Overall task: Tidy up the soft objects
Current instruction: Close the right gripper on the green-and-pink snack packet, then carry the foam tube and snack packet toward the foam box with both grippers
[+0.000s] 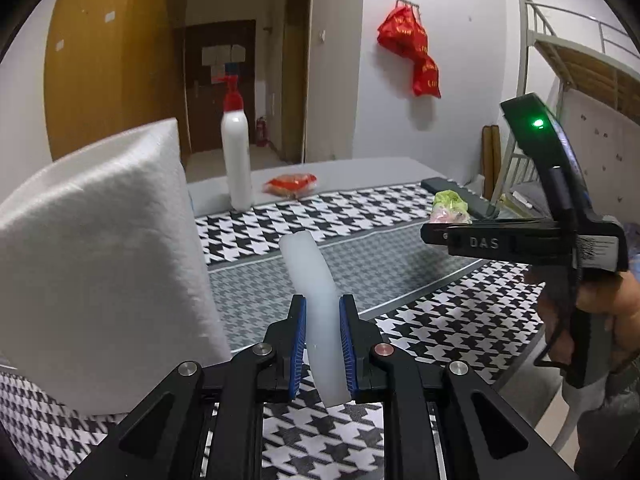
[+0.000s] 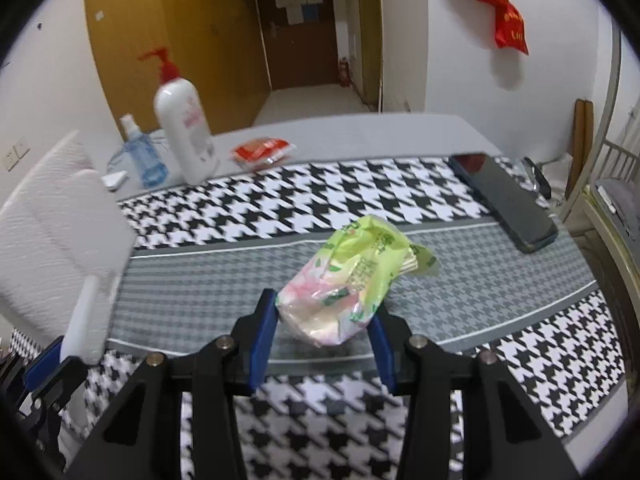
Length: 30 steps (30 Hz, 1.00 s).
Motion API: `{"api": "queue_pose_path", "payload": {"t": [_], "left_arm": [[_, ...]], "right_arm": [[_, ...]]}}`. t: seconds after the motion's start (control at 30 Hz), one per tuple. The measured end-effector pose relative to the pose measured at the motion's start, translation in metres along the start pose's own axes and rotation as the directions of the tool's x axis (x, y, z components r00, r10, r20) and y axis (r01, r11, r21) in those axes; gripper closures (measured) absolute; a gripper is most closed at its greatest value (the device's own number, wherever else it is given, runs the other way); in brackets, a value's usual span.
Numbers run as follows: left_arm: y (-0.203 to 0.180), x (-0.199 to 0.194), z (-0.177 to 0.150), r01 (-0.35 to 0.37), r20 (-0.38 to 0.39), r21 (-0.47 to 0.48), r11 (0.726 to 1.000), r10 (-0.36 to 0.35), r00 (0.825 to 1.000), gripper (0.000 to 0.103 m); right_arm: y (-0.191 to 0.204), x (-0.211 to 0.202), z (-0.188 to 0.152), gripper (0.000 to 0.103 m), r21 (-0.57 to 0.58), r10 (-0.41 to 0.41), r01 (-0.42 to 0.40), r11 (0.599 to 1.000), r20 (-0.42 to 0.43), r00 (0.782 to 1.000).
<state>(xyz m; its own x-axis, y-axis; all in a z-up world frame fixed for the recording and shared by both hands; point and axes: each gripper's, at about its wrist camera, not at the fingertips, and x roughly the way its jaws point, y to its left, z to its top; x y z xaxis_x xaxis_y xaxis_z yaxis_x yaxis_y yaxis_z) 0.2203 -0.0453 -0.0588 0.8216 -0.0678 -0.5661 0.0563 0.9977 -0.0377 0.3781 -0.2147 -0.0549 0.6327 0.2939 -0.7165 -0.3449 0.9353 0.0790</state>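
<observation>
White walls and a brown door at the end of a hallway stand behind a counter (image 2: 400,136) covered by a black-and-white houndstooth cloth (image 2: 360,192) with a grey checked band across its middle. On the far grey part of the counter stand a white pump bottle with a red top (image 2: 184,128), a small blue spray bottle (image 2: 142,156) just beside it on the left, and a flat red packet (image 2: 262,151) to its right. A dark flat case (image 2: 504,200) lies toward the right edge of the cloth, and a red bag (image 1: 412,50) hangs on the wall above. The left hand-held gripper (image 1: 323,320) has its blue-padded fingers (image 1: 300,340) closed onto a white translucent strip (image 1: 316,300), which runs up between them and curves forward over the grey band. Close on its left stands a large white paper towel roll (image 1: 100,260) on the cloth. The right hand-held gripper (image 2: 324,320) is partly open, its blue fingers (image 2: 262,332) set on either side of a green and pink plastic-wrapped pack (image 2: 352,276) that lies on the grey band; whether the pads press on the wrapper cannot be told. In the left wrist view the right hand-held gripper (image 1: 444,236) shows side-on at the right with a green light lit on its body, and the pack (image 1: 450,204) shows just beyond it.
</observation>
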Motion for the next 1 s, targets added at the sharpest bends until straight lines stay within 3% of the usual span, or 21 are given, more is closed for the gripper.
{"api": "queue_pose_path", "payload": {"t": [0.5,1.0], "left_arm": [[0.008,-0.064,0.005,-0.018,0.101,0.082,0.997,0.01,0.995,0.085],[0.016,-0.123,0.002,-0.014,0.217,0.097,0.995,-0.007,0.976,0.085]], "right_arm": [[0.05,-0.098,-0.021,0.054,-0.052,0.044,-0.033,0.998,0.212,0.976],[0.073,-0.161,-0.042,0.054,-0.068,0.049,-0.028,0.997,0.323,0.945]]}}
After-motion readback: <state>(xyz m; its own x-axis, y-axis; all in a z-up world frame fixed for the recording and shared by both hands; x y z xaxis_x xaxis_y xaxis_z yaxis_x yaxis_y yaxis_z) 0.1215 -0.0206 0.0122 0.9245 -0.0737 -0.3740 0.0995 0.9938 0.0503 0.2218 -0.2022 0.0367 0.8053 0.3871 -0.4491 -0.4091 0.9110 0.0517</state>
